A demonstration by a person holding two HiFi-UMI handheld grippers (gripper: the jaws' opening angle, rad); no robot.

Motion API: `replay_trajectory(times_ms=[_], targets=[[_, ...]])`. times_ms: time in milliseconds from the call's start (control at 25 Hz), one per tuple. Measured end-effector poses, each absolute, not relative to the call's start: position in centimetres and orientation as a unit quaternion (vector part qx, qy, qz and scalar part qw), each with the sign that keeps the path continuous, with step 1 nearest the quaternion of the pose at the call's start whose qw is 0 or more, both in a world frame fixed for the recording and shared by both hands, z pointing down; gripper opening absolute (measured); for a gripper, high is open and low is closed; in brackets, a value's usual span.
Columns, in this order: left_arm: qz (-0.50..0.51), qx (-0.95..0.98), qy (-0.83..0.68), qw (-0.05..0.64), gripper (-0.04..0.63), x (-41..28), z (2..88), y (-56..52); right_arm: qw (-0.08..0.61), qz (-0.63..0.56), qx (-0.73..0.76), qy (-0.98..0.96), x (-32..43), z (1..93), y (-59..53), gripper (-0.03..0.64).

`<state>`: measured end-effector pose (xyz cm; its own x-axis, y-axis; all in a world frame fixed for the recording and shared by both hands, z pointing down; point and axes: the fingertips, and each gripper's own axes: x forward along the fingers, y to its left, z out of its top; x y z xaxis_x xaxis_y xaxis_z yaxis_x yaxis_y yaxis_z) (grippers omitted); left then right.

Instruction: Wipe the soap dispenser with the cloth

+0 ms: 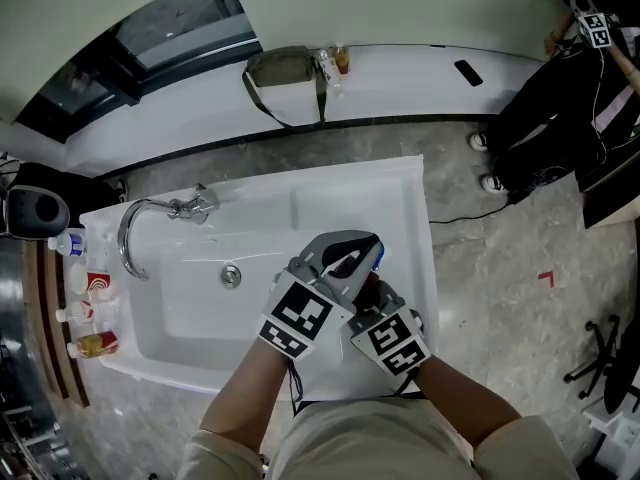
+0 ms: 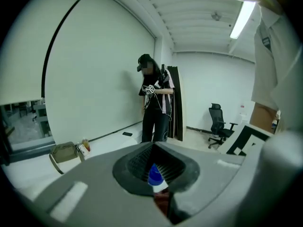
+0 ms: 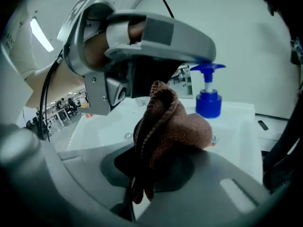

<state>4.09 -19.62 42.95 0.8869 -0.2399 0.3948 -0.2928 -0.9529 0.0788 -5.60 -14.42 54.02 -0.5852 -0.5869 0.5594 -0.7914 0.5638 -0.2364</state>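
Bright ceiling strip light (image 2: pixel 244 14); fisheye edges dark, near foreground blurred

One sink (image 1: pixel 400 183), and a tally of what sits in and around it.
At the sink: one faucet (image 1: pixel 150 218), one soap dispenser (image 3: pixel 208 96), one cloth (image 3: pixel 165 126) and two grippers, a left gripper (image 2: pixel 155 176) and a right gripper (image 3: pixel 151 164). Left of the sink: four small containers (image 1: pixel 85 298). Behind it: one bag (image 1: pixel 283 68), two little bottles (image 1: pixel 335 63) and one dark flat thing (image 1: pixel 467 72). Farther off: one person (image 2: pixel 154 103) and one office chair (image 2: pixel 218 122).
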Motion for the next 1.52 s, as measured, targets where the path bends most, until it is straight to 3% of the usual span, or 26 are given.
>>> replay_trajectory(times_ms=[160, 480, 960, 1240, 1520], targets=[[0.175, 0.970, -0.141, 0.098, 0.000, 4.1, 42.9, -20.1, 0.213, 0.262, 0.396, -0.854, -5.7, 55.5, -15.5, 0.080], [0.172, 0.971, -0.139, 0.089, 0.000, 4.1, 42.9, -20.3, 0.141, 0.396, 0.453, -0.786, -0.5, 58.8, -15.9, 0.080], [0.160, 0.975, -0.126, 0.089, 0.000, 4.2, 42.9, -20.2, 0.075, 0.486, 0.514, -0.703, 6.7, 58.1, -15.6, 0.078], [0.153, 0.975, -0.139, 0.087, 0.000, 4.2, 42.8, -20.1, 0.161, 0.363, 0.581, -0.710, 11.5, 55.6, -19.8, 0.080], [0.155, 0.974, -0.146, 0.078, 0.000, 4.2, 42.8, -20.1, 0.264, 0.374, 0.499, -0.736, 7.4, 59.1, -18.5, 0.080]])
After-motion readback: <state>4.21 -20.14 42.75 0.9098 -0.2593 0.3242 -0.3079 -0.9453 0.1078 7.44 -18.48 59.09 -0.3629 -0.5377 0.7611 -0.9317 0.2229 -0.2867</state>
